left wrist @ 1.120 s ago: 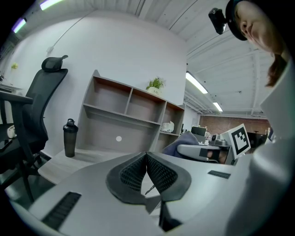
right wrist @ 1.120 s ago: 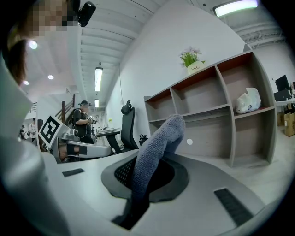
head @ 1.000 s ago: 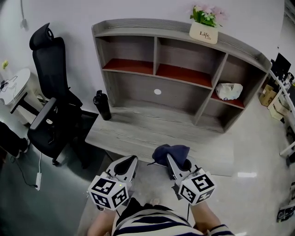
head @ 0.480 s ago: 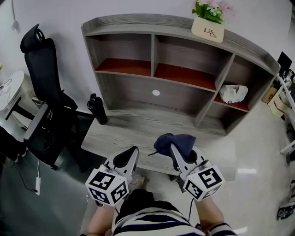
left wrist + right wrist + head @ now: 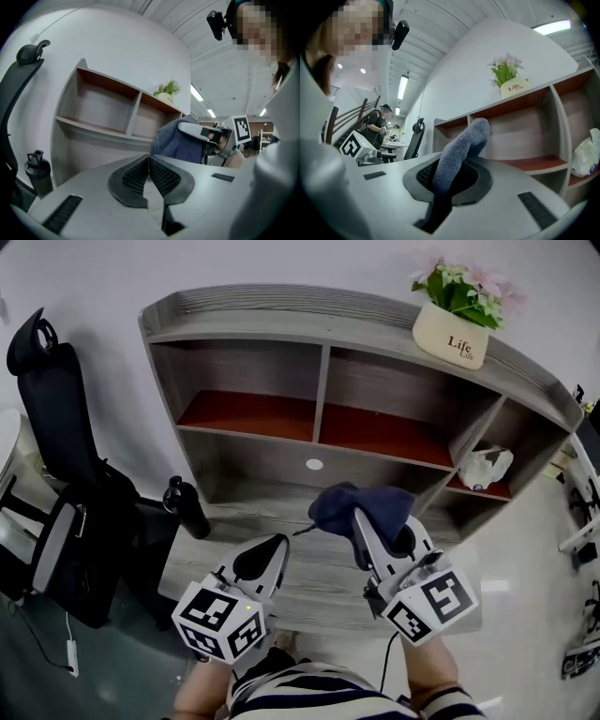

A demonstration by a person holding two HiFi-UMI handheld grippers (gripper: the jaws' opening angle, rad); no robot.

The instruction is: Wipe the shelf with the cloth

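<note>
Pinching the cloth [image 5: 339,505], right gripper [image 5: 382,521] faces the shelf [image 5: 281,324]; left gripper [image 5: 267,554] pressed together, empty (wild sweep could topple the planter [image 5: 452,334]).

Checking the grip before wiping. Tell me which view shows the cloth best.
The right gripper view: the cloth stands centred, clamped in the right hand-held gripper. The head view shows a dark bundle from above; the left gripper view shows it partly behind that gripper.

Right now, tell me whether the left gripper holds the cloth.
No, the left gripper is shut on nothing; the right gripper clamps the cloth.
</note>
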